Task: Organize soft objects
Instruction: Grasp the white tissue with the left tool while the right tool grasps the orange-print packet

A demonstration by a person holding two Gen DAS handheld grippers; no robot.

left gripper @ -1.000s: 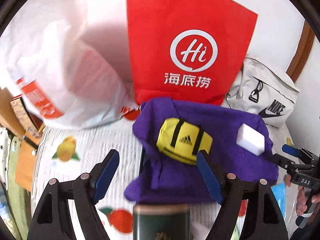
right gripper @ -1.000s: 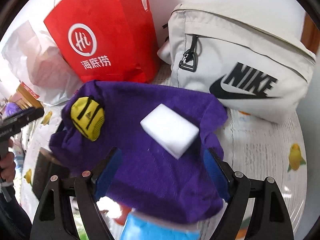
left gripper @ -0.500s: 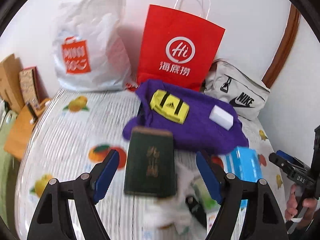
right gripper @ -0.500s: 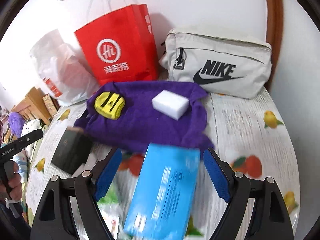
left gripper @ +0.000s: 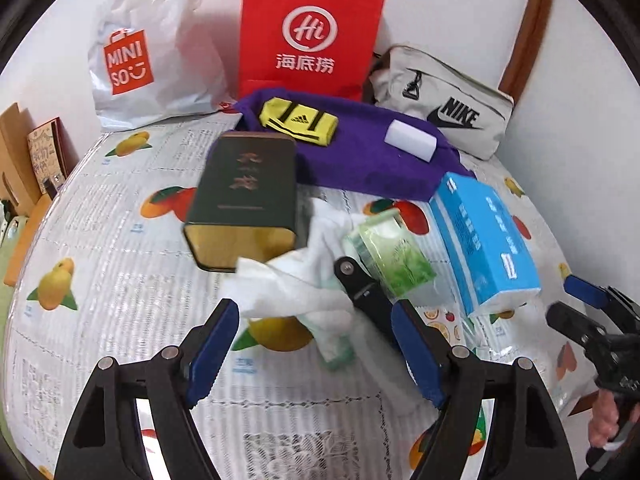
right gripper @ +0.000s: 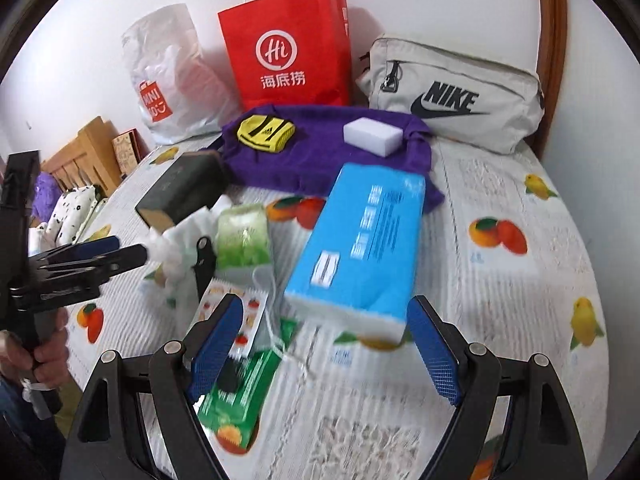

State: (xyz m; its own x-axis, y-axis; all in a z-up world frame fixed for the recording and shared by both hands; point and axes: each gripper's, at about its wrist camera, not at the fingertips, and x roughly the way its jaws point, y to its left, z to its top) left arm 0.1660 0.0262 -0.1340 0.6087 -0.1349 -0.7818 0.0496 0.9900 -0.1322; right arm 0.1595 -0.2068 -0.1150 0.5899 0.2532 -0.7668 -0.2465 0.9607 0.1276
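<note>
A purple cloth [left gripper: 360, 160] is spread at the back, well beyond both jaws, with a yellow pouch [left gripper: 298, 121] and white sponge [left gripper: 410, 142] laid on it. A crumpled tissue [left gripper: 288, 284] is seen just ahead of the wide-open, empty left gripper [left gripper: 316, 354]. The right gripper [right gripper: 324, 354] is likewise held open and empty.

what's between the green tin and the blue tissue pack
In the left wrist view: crumpled white tissue, a green wipes pack and a black clip.
</note>
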